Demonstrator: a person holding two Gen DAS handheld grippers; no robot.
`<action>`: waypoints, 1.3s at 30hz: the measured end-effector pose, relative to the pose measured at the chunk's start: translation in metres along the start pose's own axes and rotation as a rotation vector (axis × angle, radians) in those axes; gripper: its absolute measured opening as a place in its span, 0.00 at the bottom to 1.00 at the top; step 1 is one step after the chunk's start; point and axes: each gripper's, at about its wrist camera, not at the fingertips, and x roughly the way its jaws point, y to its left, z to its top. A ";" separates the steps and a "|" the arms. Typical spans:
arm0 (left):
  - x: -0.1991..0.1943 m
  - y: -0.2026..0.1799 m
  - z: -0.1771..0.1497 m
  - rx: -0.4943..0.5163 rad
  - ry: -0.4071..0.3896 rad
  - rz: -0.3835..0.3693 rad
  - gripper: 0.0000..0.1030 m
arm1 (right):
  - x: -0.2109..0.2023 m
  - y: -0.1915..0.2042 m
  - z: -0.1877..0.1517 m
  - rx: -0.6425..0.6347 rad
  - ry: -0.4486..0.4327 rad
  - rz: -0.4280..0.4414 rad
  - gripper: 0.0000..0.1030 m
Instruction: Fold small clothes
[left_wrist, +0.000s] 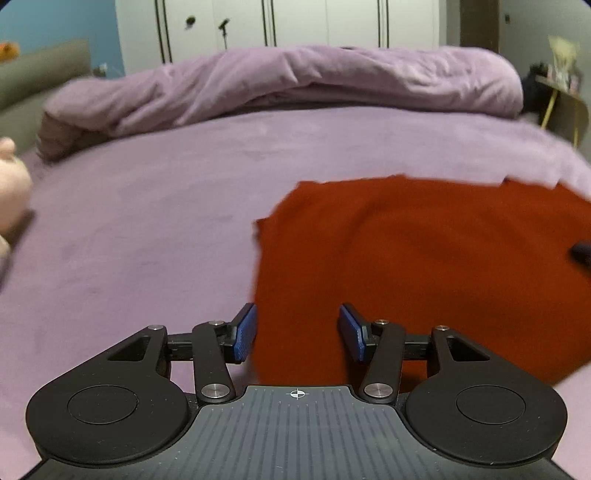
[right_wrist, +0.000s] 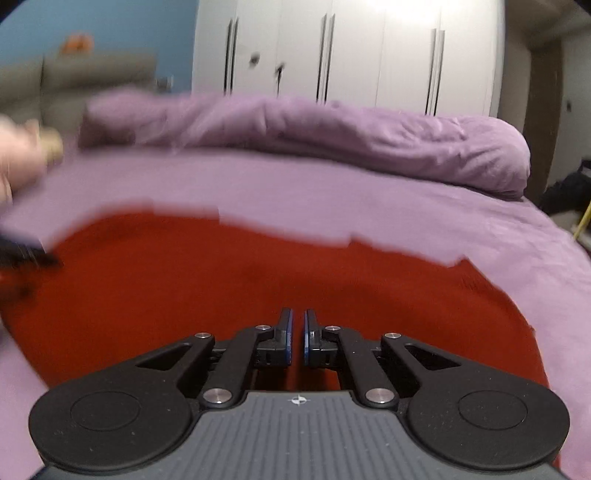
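A red garment lies flat on the purple bed sheet. My left gripper is open and empty above the garment's left edge, near its front corner. In the right wrist view the garment fills the middle. My right gripper hovers over it with the jaws nearly together, a thin gap between the pads and nothing in it. The other gripper shows as a dark blur at the left edge and the right edge of the opposite views.
A bunched purple duvet lies along the far side of the bed. A pink plush toy sits at the left. White wardrobes stand behind, and a small side table at the far right.
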 end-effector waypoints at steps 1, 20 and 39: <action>-0.003 0.004 -0.003 0.010 -0.003 0.018 0.54 | -0.002 -0.004 -0.006 -0.005 -0.006 -0.032 0.03; -0.044 0.051 -0.037 -0.471 0.166 -0.304 0.50 | -0.061 0.042 0.026 0.245 0.015 -0.033 0.03; 0.034 0.070 -0.028 -0.812 0.158 -0.389 0.20 | -0.018 0.148 0.038 0.220 0.056 0.114 0.01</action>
